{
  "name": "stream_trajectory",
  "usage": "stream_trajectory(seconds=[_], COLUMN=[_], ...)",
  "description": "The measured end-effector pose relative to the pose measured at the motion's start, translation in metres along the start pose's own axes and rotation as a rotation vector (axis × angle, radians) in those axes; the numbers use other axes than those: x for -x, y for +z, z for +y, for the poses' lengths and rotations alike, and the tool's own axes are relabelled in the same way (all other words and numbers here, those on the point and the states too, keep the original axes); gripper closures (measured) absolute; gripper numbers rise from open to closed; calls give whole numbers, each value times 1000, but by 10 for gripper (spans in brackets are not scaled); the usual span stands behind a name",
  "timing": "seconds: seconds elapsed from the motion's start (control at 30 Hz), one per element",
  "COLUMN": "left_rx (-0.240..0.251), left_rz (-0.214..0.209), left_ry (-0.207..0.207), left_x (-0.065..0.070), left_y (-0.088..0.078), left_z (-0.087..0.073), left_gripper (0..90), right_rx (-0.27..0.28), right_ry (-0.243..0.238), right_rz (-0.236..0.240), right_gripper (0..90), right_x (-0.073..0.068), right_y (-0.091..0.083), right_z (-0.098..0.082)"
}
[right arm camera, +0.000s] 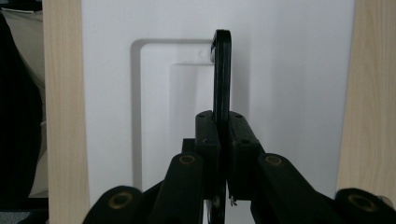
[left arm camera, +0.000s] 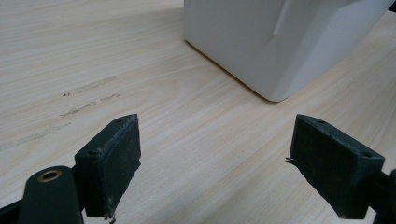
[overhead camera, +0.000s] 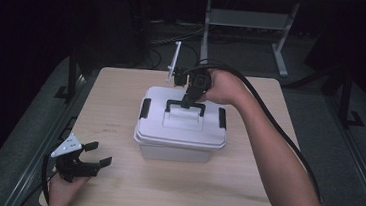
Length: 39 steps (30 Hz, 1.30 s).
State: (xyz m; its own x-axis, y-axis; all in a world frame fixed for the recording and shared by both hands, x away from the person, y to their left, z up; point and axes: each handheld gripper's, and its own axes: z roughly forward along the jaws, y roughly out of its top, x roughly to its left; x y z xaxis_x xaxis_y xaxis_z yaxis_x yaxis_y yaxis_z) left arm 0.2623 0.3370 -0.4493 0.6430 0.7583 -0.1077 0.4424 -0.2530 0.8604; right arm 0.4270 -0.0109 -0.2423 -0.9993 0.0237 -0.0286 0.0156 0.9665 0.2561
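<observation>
A white storage box [overhead camera: 178, 137] with black side latches stands at the centre of the table [overhead camera: 114, 177]. Its black carrying handle [overhead camera: 186, 105] stands raised above the lid. The right tongs [overhead camera: 187, 101] reach down from 12 o'clock and are clamped on the handle bar, pads pressed on both of its sides. The left tongs [overhead camera: 97, 154] rest near the table's 7 o'clock corner, well apart from the box, jaws spread wide with nothing between them
</observation>
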Motion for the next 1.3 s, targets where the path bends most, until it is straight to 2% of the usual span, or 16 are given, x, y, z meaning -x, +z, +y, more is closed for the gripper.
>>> stream_trajectory(seconds=[0.7, 1.3], left_rx=[9, 13], left_rz=[3, 3], left_ry=[-9, -8], left_x=[-2, -2], left_y=[-1, -2], left_z=[-1, 0], left_gripper=[155, 156], right_rx=[-1, -5], right_ry=[-11, -5], right_rz=[21, 28], right_gripper=[845, 841], right_x=[11, 13], right_y=[18, 26], right_z=[11, 14])
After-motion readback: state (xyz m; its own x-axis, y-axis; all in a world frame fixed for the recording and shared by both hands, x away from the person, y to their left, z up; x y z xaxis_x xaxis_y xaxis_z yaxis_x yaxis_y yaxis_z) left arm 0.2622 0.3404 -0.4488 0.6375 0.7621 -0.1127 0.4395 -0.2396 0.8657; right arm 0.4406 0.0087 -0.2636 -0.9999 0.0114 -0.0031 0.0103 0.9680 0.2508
